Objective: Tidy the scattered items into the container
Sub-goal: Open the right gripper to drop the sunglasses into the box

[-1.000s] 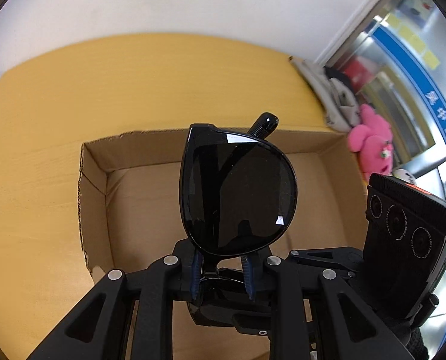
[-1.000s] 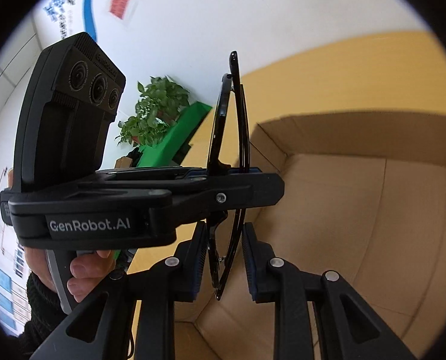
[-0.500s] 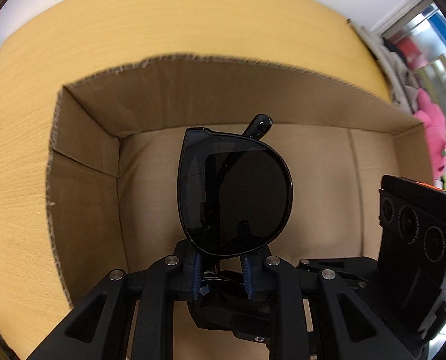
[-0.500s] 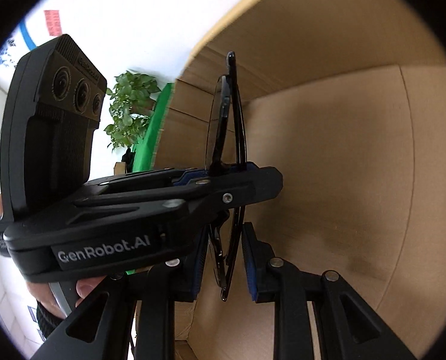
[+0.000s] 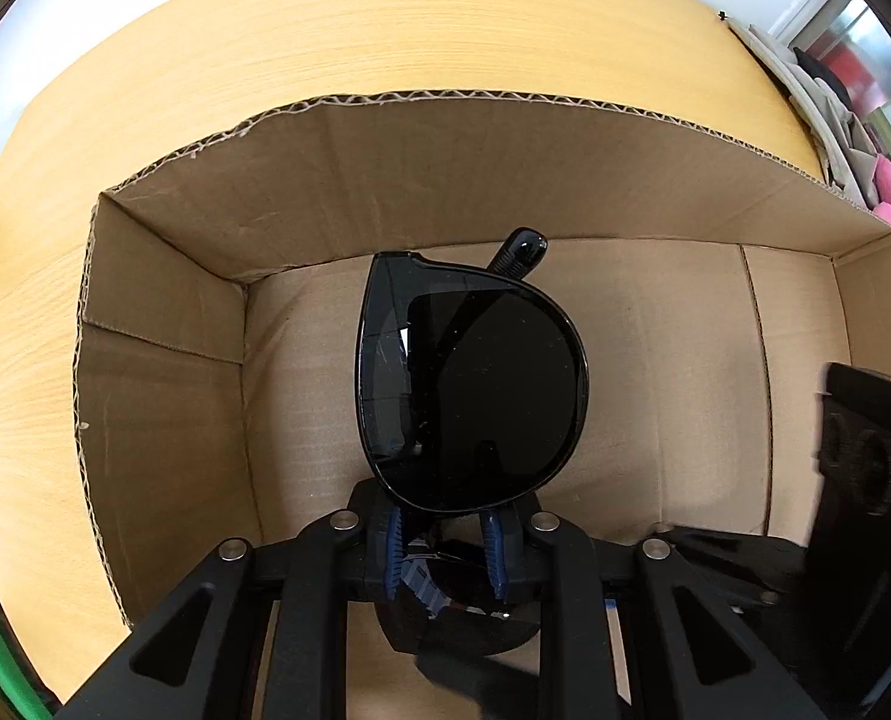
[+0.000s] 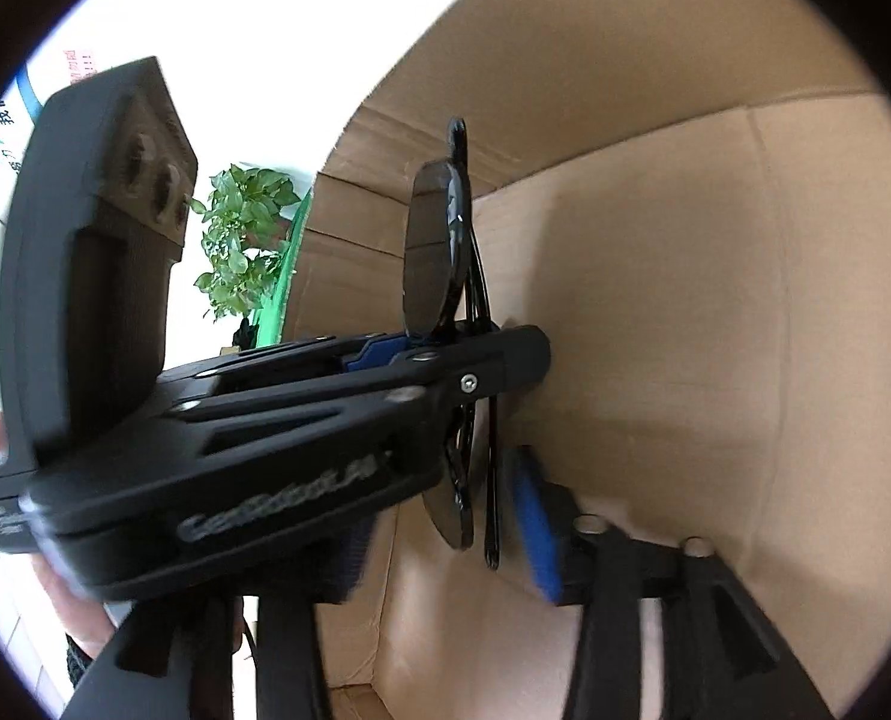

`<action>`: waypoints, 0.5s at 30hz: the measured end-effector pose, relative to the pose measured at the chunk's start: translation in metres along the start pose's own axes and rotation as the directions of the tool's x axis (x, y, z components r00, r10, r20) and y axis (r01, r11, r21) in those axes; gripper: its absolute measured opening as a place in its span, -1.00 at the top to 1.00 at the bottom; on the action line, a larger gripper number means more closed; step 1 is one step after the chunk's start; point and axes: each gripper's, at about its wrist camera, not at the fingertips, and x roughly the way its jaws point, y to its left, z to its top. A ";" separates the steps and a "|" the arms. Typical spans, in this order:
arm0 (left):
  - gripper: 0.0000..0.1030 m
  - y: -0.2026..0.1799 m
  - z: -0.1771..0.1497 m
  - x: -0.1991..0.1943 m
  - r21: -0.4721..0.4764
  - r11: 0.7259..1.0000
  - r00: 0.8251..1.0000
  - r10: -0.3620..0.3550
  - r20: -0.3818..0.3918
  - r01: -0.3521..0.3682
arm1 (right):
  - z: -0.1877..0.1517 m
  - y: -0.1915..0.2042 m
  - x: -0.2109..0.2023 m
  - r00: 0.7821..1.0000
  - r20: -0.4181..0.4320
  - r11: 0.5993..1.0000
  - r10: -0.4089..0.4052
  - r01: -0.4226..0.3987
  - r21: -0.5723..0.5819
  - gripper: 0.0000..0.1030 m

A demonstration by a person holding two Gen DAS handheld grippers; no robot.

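Yellow wood counter (image 5: 385,30) carrying the cardboard box (image 5: 163,396); my left fingers (image 5: 443,546) are clamping folded black sunglasses (image 5: 475,384) down inside it; my right fingers (image 6: 445,516) have just been opening, pads (image 6: 535,528) now standing clear of the frame between them.
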 end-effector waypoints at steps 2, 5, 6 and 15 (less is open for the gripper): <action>0.57 0.000 -0.001 -0.001 -0.003 1.000 1.000 0.010 0.000 -0.010 | -0.005 0.003 -0.009 1.000 0.010 1.000 -0.028 0.028 -0.003 -0.13; 0.54 0.000 -0.004 -0.004 -0.012 1.000 1.000 0.018 0.006 -0.018 | -0.013 0.003 -0.023 0.998 0.033 0.998 -0.059 0.059 -0.001 -0.15; 0.49 0.001 -0.005 -0.006 -0.023 1.000 1.000 0.013 0.006 -0.013 | -0.015 0.002 -0.027 0.997 0.037 0.998 -0.064 0.064 0.003 -0.15; -0.28 0.004 -0.021 -0.061 -0.042 0.999 0.991 -0.002 0.131 0.007 | -0.043 0.023 -0.049 0.995 0.052 0.995 -0.089 0.091 -0.036 -0.19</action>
